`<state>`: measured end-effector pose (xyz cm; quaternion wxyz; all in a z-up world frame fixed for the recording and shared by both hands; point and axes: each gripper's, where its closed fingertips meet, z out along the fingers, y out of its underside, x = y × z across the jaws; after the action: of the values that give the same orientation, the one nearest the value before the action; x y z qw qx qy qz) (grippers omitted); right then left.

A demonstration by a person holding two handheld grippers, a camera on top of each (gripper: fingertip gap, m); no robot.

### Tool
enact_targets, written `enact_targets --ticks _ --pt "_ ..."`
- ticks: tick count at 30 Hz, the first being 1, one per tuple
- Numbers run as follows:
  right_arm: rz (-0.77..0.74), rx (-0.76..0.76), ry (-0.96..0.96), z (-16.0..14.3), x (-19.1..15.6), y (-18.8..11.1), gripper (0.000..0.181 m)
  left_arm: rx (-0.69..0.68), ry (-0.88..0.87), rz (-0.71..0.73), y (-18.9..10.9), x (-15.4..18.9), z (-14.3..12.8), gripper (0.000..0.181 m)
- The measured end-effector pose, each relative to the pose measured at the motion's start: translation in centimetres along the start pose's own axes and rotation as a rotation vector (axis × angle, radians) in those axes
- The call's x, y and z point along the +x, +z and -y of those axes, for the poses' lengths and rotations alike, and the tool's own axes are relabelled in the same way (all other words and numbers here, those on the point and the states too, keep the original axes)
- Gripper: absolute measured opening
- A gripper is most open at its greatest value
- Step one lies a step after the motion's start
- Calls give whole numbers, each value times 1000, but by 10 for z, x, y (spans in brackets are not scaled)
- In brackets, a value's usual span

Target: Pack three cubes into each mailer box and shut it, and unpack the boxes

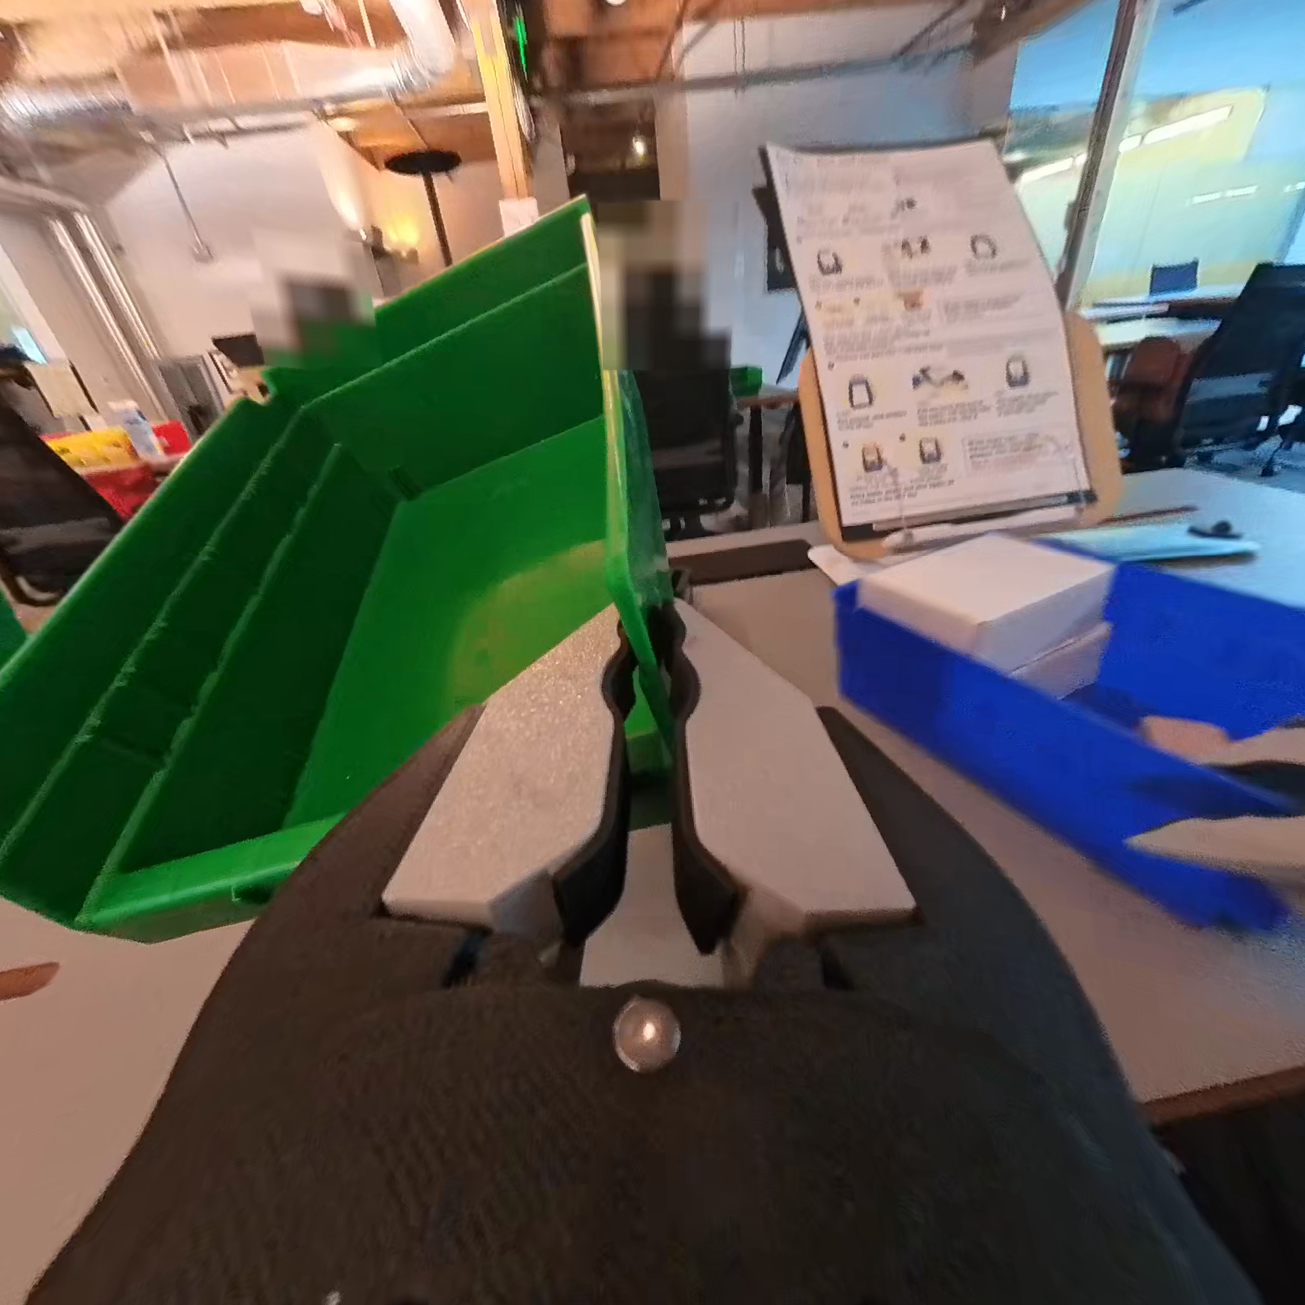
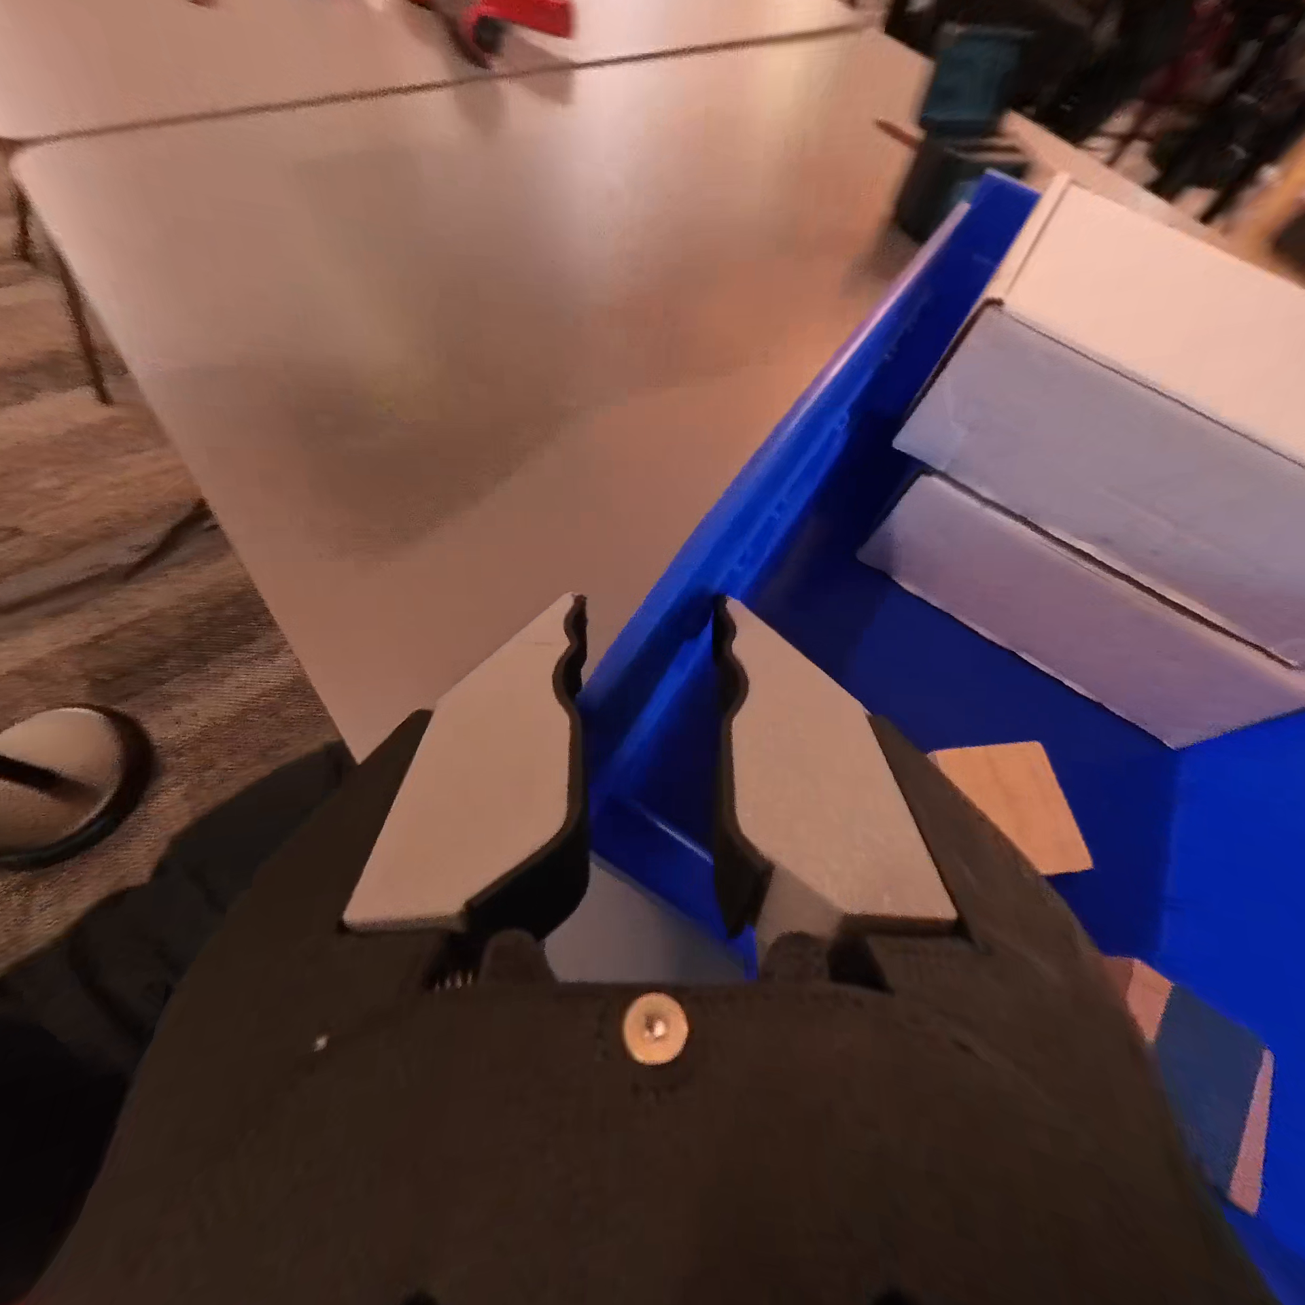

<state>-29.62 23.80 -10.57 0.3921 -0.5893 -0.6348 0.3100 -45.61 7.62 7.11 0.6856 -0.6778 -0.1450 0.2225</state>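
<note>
My left gripper (image 1: 653, 621) is shut on the side wall of a green bin (image 1: 353, 635) and holds it lifted and tilted; its inside shows empty. A blue bin (image 1: 988, 720) sits on the table to the right with two stacked white mailer boxes (image 1: 988, 593), both shut. My right gripper (image 2: 646, 607) straddles the blue bin's (image 2: 812, 494) near wall, one finger outside and one inside, closed on its rim. The mailer boxes (image 2: 1130, 438) lie at the bin's far end. A wooden cube (image 2: 1010, 805) lies on the bin floor, another (image 2: 1144, 1010) shows lower right.
A stand with an instruction sheet (image 1: 932, 332) stands behind the blue bin. The white table (image 2: 424, 318) stretches left of the bin; its edge drops to the carpet (image 2: 106, 565), where a round black-rimmed object (image 2: 56, 784) lies. Office chairs (image 1: 1243, 367) stand beyond. Tip to tip, the grippers are about 30 cm apart.
</note>
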Motion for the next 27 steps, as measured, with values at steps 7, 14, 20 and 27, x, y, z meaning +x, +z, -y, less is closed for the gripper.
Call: enact_targets --ticks 7,14,20,27 --pt "223 83 117 96 -112 101 57 84 38 17 -12 5 21 3" --pt "396 320 98 128 -111 15 64 76 31 -36 -18 14 21 3" --pt "292 320 122 82 14 -74 72 70 100 -180 -12 85 36 3" --pt "43 273 241 33 172 -173 70 85 210 -528 5 253 43 3"
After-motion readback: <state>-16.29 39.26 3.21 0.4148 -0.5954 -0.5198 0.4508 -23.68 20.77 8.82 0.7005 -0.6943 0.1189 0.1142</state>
